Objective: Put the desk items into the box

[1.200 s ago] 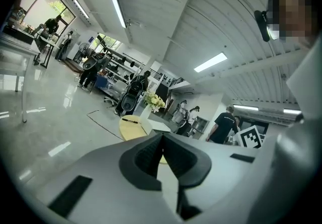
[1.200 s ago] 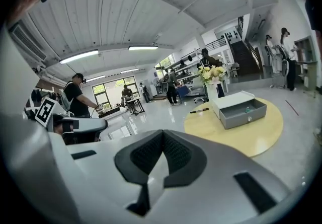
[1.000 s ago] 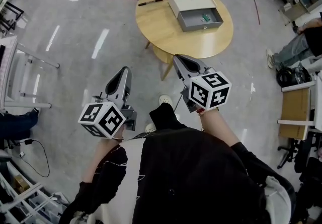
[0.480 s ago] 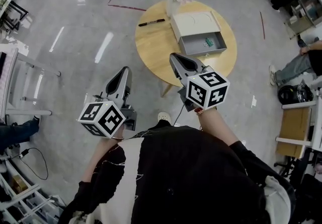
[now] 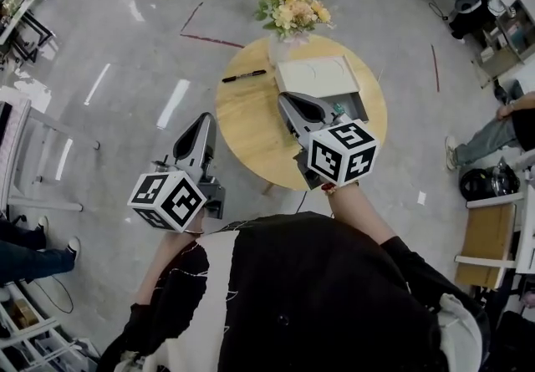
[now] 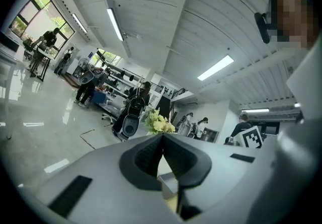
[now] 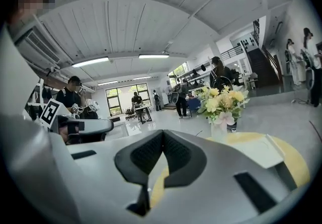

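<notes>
Both claws are held out in front of the person, about level. The left claw (image 5: 203, 119) shows against glossy grey floor (image 5: 125, 136), just off the desk's left edge. In the left gripper view its two dark, ribbed pads meet at the tips, closed with nothing between them. The right claw (image 5: 286, 99) hangs over the round, pale-wood desk (image 5: 251, 124), its pads likewise pressed together and empty. The box (image 5: 316, 76) sits on the far right part of the desk. Its flat, square white top is plain to see, but the open grey part nearer the person is mostly hidden behind the right claw and its black-and-white marker cube (image 5: 343, 153). Only a sliver shows there, with a small green thing (image 5: 338, 109) in it, too small to identify. A slim black pen (image 5: 244, 75) lies on the bare wood left of the box, clear of it. At the desk's far edge stands a bunch of yellow and cream flowers (image 5: 291, 9); their pale vase (image 5: 280, 46) is half covered by blooms. The desk's near edge is cut off by the right arm.
</notes>
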The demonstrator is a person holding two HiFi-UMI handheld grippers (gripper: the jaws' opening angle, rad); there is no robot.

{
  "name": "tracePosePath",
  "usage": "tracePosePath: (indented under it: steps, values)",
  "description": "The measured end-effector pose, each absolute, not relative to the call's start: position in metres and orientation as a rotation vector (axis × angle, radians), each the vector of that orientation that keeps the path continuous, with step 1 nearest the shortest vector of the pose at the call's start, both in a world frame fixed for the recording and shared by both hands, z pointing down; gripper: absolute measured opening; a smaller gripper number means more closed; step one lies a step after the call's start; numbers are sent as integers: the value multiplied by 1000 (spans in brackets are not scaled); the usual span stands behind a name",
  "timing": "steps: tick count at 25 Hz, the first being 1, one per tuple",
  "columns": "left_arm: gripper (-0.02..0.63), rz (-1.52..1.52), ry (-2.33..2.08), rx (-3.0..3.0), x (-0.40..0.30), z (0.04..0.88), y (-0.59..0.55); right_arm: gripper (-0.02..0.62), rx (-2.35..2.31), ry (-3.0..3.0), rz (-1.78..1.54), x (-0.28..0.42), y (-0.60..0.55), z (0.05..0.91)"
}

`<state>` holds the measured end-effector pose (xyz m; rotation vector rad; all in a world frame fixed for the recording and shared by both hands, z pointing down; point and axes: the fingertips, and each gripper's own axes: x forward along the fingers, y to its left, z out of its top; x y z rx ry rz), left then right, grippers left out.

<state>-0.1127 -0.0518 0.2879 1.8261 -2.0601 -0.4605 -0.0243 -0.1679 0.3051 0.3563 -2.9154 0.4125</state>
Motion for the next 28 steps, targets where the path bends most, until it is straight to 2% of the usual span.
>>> tracePosePath:
  steps: [11, 19, 28]
  values:
    - [9, -414, -2012, 1712, -108, 337, -78, 5, 285, -2818, 547, -21, -182, 358]
    - [9, -333, -1913, 1815, -112, 340, -120, 5, 372, -2785, 648, -27, -206, 372]
    - [9, -267, -1759, 1939, -161, 329, -165, 5, 600, -2767, 744, -59, -243, 366]
